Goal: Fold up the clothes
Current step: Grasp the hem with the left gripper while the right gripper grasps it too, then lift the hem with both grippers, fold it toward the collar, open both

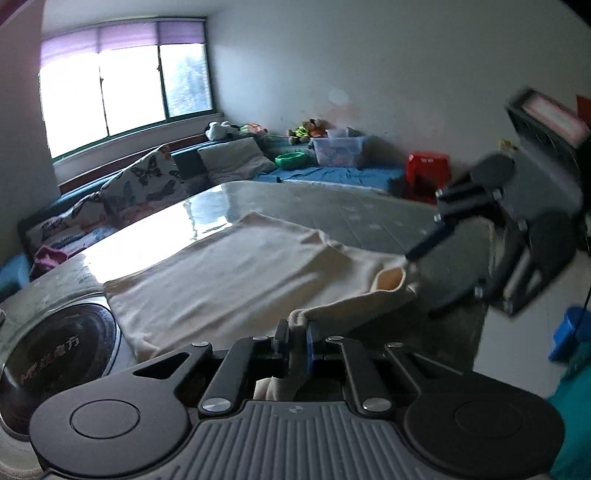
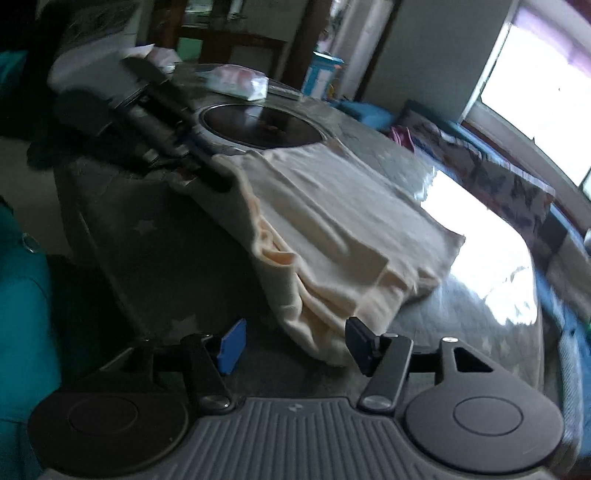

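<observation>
Garment (image 1: 236,273): cream, creased | left hand-held gripper (image 1: 296,341): clamped on hem | right hand-held gripper (image 2: 293,345): apart

I am working in a home, in a lived-in living room. Evidence: a wide window (image 1: 122,85) with a purple blind (image 1: 122,35); low cushioned seating below it, with butterfly-print cushions (image 1: 147,181); soft toys (image 1: 306,129) and a clear storage box (image 1: 338,149) against the wall; a red stool (image 1: 426,173). My work surface is a glass-topped table (image 1: 332,214) with a built-in round cooktop (image 2: 262,125).
</observation>
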Demonstrator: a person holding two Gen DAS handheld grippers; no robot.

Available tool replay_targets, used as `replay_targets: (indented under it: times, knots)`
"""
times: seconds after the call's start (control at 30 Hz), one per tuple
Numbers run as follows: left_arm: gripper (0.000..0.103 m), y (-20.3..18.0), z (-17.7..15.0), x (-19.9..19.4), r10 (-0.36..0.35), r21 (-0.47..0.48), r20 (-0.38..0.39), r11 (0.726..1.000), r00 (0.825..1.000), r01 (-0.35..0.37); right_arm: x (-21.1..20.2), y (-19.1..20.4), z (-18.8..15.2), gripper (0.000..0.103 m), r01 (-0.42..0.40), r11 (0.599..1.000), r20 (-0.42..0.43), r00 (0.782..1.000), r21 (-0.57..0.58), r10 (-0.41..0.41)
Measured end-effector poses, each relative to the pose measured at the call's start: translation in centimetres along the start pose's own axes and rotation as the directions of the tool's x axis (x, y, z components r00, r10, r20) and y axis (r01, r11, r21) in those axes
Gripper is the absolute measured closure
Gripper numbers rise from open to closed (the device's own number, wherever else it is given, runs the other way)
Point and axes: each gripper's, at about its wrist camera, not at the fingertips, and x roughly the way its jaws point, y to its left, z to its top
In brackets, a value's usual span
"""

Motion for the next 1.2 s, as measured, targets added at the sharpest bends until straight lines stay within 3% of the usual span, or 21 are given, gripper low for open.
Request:
replay_targets:
  times: [0.17, 0.23, 0.27, 0.3, 0.37, 0.57, 0.83, 0.93, 1.0, 1.2]
  knots:
    - [0.094, 1.2, 0.6, 0.5, -0.004, -0.033, -0.011, 0.999, 1.000, 0.004, 2.1, -0.7, 0.9, 0.047, -0.022, 1.000, 0.053, 0.998, -0.012, 0.022]
    - [0.094, 1.3, 0.4, 0.6, -0.009, -0.038, -0.017, 0.999, 1.000, 0.008, 2.9, -1.4, 1.1, 0.056, -0.048, 0.999, 0.046, 0.998, 0.009, 0.047]
    - [0.093, 1.3, 0.3, 0.6, -0.012, -0.040, -0.022, 0.999, 1.000, 0.011, 3.3, -1.7, 1.2, 0.066, -0.062, 0.998, 0.041, 0.997, 0.021, 0.061]
    - [0.089, 1.2, 0.1, 0.6, -0.010, -0.037, -0.028, 0.999, 1.000, 0.009, 3.5, -2.2, 1.3, 0.076, -0.076, 0.996, 0.035, 0.997, 0.040, 0.075]
    - [0.084, 0.9, -0.3, 0.4, 0.001, -0.028, -0.040, 1.000, 0.999, -0.002, 3.9, -3.1, 1.6, 0.085, -0.106, 0.991, 0.022, 0.994, 0.085, 0.104]
    - [0.066, -0.8, -2.3, -0.2, 0.036, 0.071, -0.052, 0.997, 0.998, -0.032, 3.7, -4.7, 2.4, 0.089, -0.151, 0.972, 0.031, 0.989, 0.182, 0.148]
    - [0.065, -1.1, -3.9, -0.2, 0.093, 0.146, -0.074, 0.986, 0.993, -0.081, 3.3, -6.6, 3.4, 0.091, -0.169, 0.940, 0.061, 0.985, 0.296, 0.158]
    - [0.073, -0.7, -4.1, 0.0, 0.099, 0.160, -0.073, 0.983, 0.992, -0.087, 3.4, -6.6, 3.5, 0.091, -0.157, 0.940, 0.064, 0.987, 0.302, 0.145]
    - [0.090, -0.3, -4.2, -0.1, 0.096, 0.150, -0.076, 0.985, 0.993, -0.084, 3.3, -6.4, 3.4, 0.092, -0.150, 0.939, 0.071, 0.988, 0.309, 0.135]
    - [0.097, 0.4, -3.7, -1.4, 0.058, 0.098, -0.051, 0.994, 0.997, -0.052, 2.3, -5.9, 3.1, 0.093, -0.138, 0.937, 0.105, 0.988, 0.322, 0.110]
